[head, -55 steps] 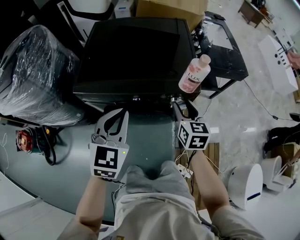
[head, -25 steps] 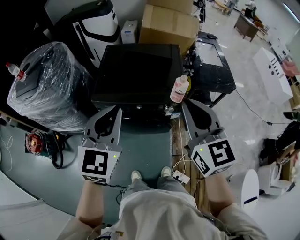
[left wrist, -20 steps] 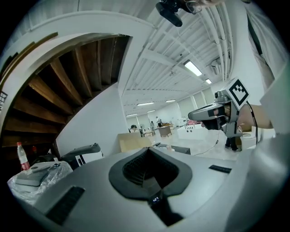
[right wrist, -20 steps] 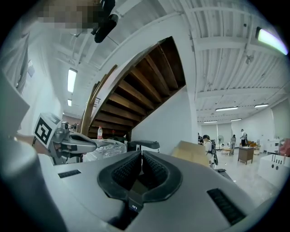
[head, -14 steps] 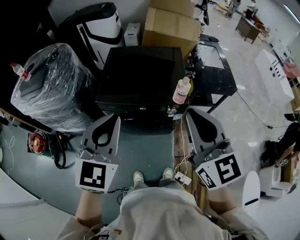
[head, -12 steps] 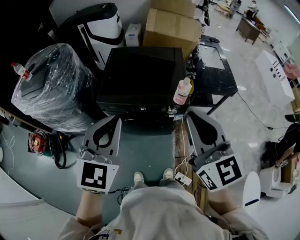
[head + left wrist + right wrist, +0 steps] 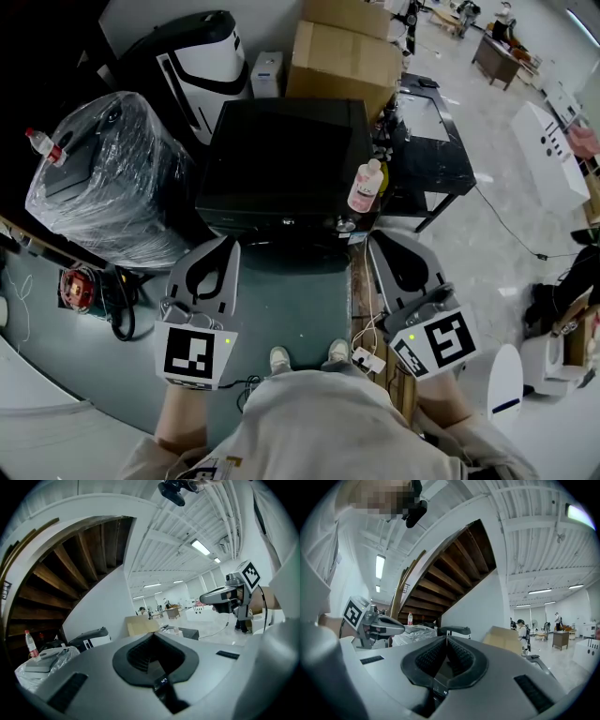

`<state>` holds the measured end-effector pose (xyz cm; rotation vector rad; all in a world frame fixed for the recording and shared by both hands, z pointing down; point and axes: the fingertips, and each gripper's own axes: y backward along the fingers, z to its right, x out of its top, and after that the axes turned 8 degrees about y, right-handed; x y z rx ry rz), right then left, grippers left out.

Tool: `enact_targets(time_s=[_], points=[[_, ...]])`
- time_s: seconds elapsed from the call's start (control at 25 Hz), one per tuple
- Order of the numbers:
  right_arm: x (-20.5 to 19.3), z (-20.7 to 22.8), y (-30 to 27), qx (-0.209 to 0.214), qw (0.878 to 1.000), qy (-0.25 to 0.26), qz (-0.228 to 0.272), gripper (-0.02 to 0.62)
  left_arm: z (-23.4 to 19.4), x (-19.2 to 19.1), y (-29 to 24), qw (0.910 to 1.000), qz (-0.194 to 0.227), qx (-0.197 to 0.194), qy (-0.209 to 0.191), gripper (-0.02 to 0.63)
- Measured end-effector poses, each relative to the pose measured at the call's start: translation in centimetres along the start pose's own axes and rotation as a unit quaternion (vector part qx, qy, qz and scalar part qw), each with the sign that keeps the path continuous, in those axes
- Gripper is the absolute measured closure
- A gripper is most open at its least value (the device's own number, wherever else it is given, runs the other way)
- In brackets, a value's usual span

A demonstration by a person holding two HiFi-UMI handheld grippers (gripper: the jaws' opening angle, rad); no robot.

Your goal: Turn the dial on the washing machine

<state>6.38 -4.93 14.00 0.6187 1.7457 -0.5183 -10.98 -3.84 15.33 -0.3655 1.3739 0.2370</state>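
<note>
You stand on the grey-green mat point(image 7: 291, 300) facing the black washing machine point(image 7: 281, 155). Both grippers are held just short of its front edge and apart from it. Your left gripper point(image 7: 225, 244) has its fingers pressed together, tip to tip, with nothing between them. Your right gripper point(image 7: 377, 240) is the same, its fingers closed on themselves and empty.

A small round silvery knob point(image 7: 345, 225) sits at the right end of the machine's front edge and looks to be the dial. It lies between your two gripper tips, much nearer the right one.

A pink bottle point(image 7: 366, 186) stands upright on the machine's top at the front right corner, close behind the dial.

On your left, the plastic-wrapped bundle point(image 7: 103, 178) crowds the machine's left side, and its lower edge comes near your left gripper. On your right, the black table point(image 7: 436, 155) stands just beside the machine, leaving only a narrow gap. A white power strip point(image 7: 366, 359) and its cables lie at the mat's right edge, under your right gripper. A cardboard box point(image 7: 342, 52) sits at the machine's rear.

The open room is the stretch of mat between the two grippers, straight up to the machine's front.
</note>
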Motion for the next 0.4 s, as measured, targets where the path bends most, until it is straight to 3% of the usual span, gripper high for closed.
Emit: enact_targets(time_s=[0.4], points=[[0.46, 0.58, -0.42, -0.002, 1.0, 0.008, -0.002, 0.563, -0.4, 0.21, -0.16, 0.9999, 0.001, 0.0, 0.015, 0.586]])
